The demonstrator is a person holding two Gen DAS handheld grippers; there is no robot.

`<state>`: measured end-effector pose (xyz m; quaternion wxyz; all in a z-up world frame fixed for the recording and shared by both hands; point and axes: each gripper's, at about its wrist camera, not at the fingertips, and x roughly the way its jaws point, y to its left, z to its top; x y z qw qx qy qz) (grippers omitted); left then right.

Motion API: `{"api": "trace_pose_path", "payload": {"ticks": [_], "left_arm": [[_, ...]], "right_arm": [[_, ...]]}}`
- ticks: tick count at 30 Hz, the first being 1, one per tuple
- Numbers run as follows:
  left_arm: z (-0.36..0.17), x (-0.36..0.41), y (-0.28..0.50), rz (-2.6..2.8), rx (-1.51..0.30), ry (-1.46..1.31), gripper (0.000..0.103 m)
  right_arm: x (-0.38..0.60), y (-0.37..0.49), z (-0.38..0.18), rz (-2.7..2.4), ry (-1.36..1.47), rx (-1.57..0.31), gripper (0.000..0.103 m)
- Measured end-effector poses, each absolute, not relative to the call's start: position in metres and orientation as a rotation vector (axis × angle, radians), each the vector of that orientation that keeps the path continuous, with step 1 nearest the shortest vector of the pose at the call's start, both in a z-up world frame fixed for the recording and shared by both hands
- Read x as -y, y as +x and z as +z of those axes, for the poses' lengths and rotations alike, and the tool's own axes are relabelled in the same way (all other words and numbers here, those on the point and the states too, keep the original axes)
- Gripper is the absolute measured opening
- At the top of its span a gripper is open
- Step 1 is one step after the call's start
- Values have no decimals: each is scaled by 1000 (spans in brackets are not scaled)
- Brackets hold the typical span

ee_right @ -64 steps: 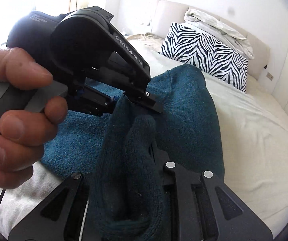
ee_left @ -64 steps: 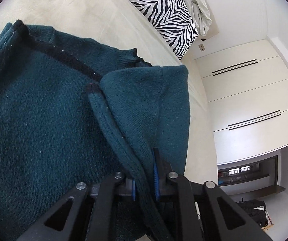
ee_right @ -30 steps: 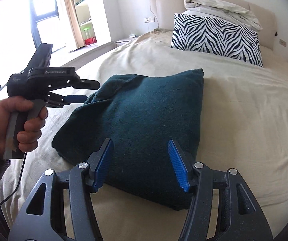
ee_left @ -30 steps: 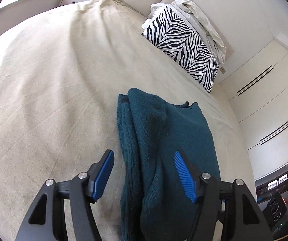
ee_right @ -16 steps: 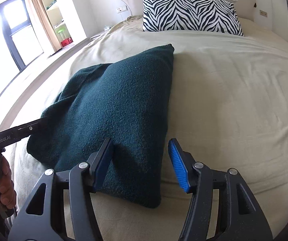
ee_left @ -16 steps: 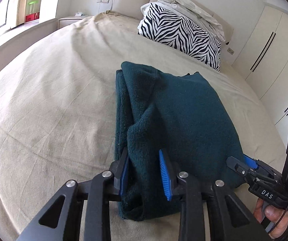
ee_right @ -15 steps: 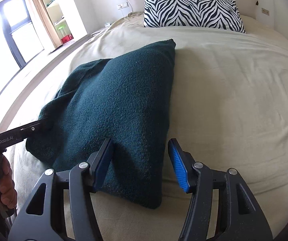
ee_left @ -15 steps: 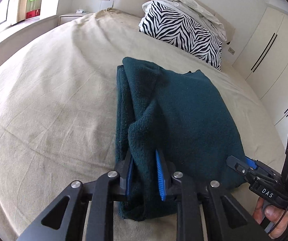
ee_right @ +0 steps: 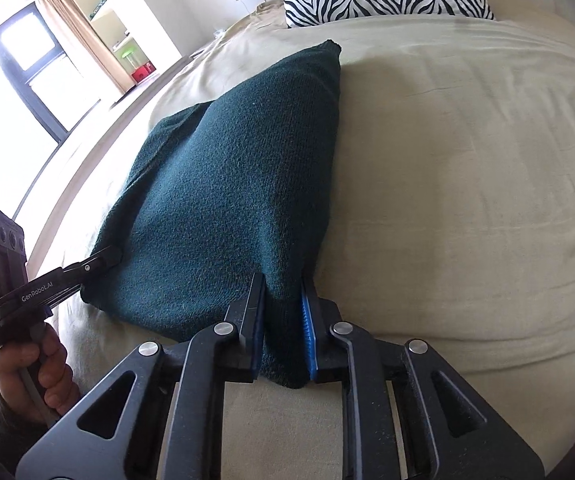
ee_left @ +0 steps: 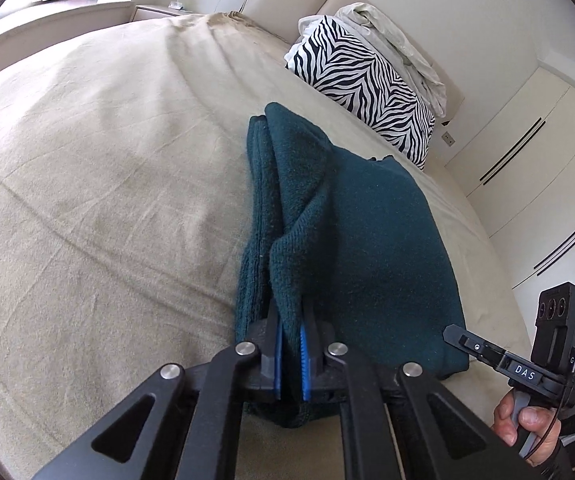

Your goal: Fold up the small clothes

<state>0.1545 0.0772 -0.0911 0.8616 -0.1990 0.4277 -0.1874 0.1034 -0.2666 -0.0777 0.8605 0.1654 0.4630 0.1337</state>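
Observation:
A dark teal knitted sweater (ee_left: 359, 240) lies folded on the beige bed (ee_left: 107, 180). My left gripper (ee_left: 290, 316) is shut on a bunched fold at the sweater's near left corner. In the right wrist view that same left gripper (ee_right: 103, 258) bites the sweater's (ee_right: 239, 184) left corner. My right gripper (ee_right: 282, 284) is at the near right corner. Its jaws are closing, and the blue pads press on the thick cloth between them. The left wrist view shows the right gripper (ee_left: 453, 334) at the sweater's right edge, held by a hand (ee_left: 523, 420).
A zebra-striped pillow (ee_left: 363, 80) with a folded pale duvet (ee_left: 391, 32) on top stands at the headboard. White wardrobe doors (ee_left: 527, 160) are on the right. A bright window (ee_right: 27, 80) is on the left, beyond the bed's edge. Bare sheet surrounds the sweater.
Both grippers were open above the sweater a second ago. They have come down to its near edge and closed on the two near corners.

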Motion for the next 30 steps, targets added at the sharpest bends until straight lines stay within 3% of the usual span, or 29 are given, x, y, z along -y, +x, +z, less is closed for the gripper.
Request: {"api": "trace_pose_path", "payload": {"ticks": [2, 4, 6, 11, 13, 15, 16, 20, 22, 30], "left_arm": [[-91, -78, 152, -399, -895, -416, 8], [-93, -78, 151, -409, -909, -418, 8], [-89, -79, 149, -406, -906, -415, 8], [-51, -78, 141, -367, -818, -326, 9], [-41, -76, 152, -377, -810, -319, 20], [-36, -68, 169, -376, -813, -288, 31], [-34, -63, 179, -362, -801, -260, 32], [-50, -49, 219, -417, -885, -277, 30], [-57, -45, 226, -424, -914, -274, 24], [-64, -64, 233, -392, -922, -376, 27]], "right_arm": [[274, 108, -68, 317, 394, -959, 29], [286, 115, -57, 291, 427, -903, 59], [296, 128, -49, 275, 465, -865, 64], [306, 184, -69, 282, 549, -957, 61], [301, 202, -81, 316, 563, -998, 40], [295, 209, -83, 319, 550, -983, 35], [291, 210, -81, 311, 527, -972, 34], [285, 208, -83, 303, 493, -954, 32], [286, 209, -85, 308, 496, -952, 32], [289, 201, -91, 304, 515, -925, 32]]}}
